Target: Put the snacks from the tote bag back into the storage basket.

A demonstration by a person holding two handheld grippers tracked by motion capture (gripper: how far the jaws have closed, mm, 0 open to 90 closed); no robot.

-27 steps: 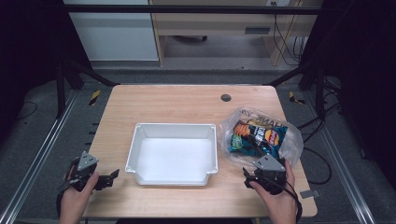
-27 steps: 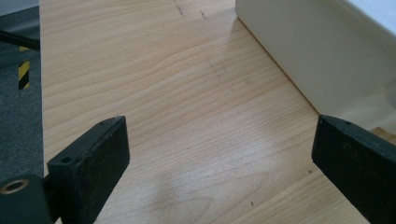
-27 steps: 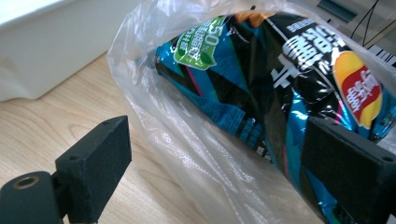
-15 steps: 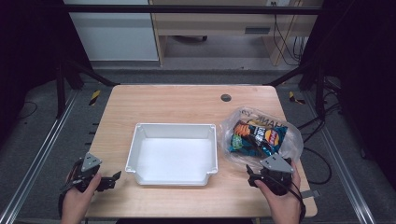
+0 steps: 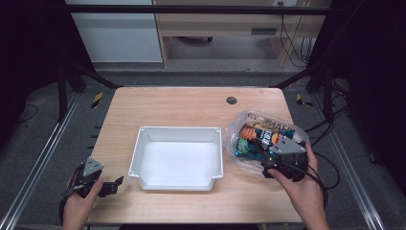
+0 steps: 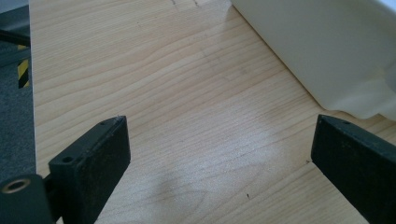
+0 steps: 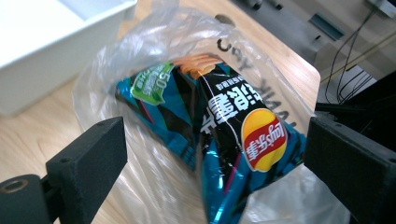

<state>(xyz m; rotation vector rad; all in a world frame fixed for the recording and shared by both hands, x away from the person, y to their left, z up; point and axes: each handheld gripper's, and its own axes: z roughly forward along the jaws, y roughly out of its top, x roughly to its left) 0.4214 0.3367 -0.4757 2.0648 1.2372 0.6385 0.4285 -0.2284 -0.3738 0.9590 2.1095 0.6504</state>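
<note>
Here your right gripper (image 7: pixel 212 163), jaws spread, straddles the chip bag (image 7: pixel 224 135); your left gripper (image 6: pixel 219 172) hangs released over the desk's (image 5: pixel 182 103) near-left corner.

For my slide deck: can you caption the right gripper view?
Open right gripper frames a clear plastic bag holding a teal chip packet, white tray beside it.

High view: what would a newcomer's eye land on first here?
Probably the clear plastic bag of bright snack packets at the table's right edge, with the right gripper open over it. Next, the empty white tray at the centre.
</note>
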